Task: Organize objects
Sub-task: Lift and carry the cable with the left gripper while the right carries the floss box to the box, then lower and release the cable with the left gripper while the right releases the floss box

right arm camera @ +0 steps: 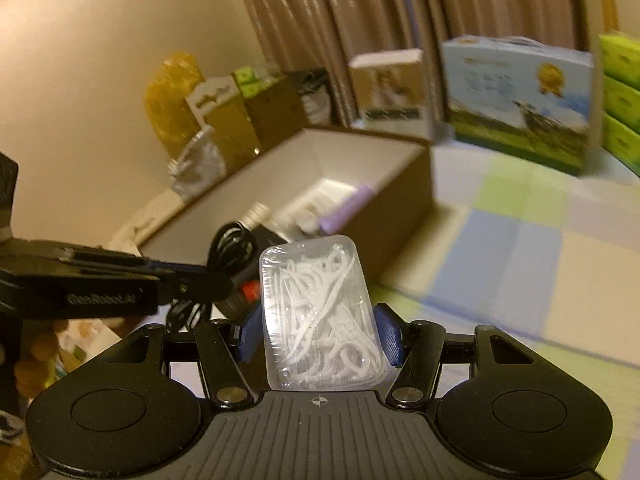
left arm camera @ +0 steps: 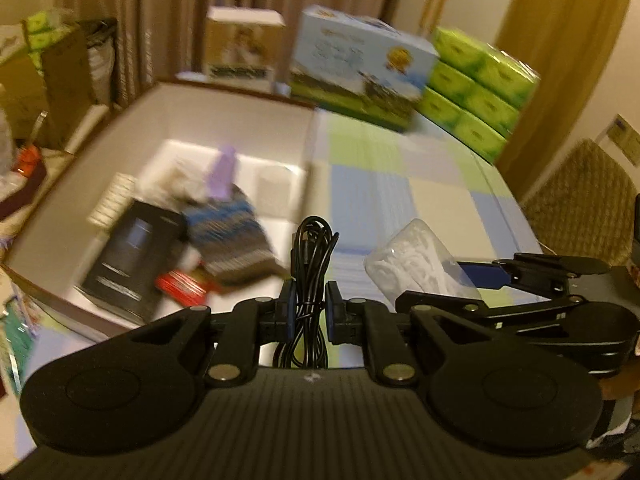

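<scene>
My left gripper (left arm camera: 311, 306) is shut on a coiled black cable (left arm camera: 310, 256) and holds it above the table, beside the open cardboard box (left arm camera: 224, 116). My right gripper (right arm camera: 318, 330) is shut on a clear plastic case of white floss picks (right arm camera: 320, 316); that case also shows in the left wrist view (left arm camera: 416, 268). In the box lie a black carton (left arm camera: 132, 256), a striped knit pouch (left arm camera: 232, 240), a purple tube (left arm camera: 222, 176) and a red item (left arm camera: 180, 286). The left gripper and cable show in the right wrist view (right arm camera: 230, 252), left of the case.
A checked cloth (left arm camera: 384, 184) covers the table. A blue-and-green carton (left arm camera: 360, 68), a white-and-brown box (left arm camera: 240, 48) and stacked green tissue packs (left arm camera: 476, 84) stand along the far edge by the curtain. A wicker chair (left arm camera: 580, 196) is at right. Boxes and bags are left of the table (right arm camera: 208, 120).
</scene>
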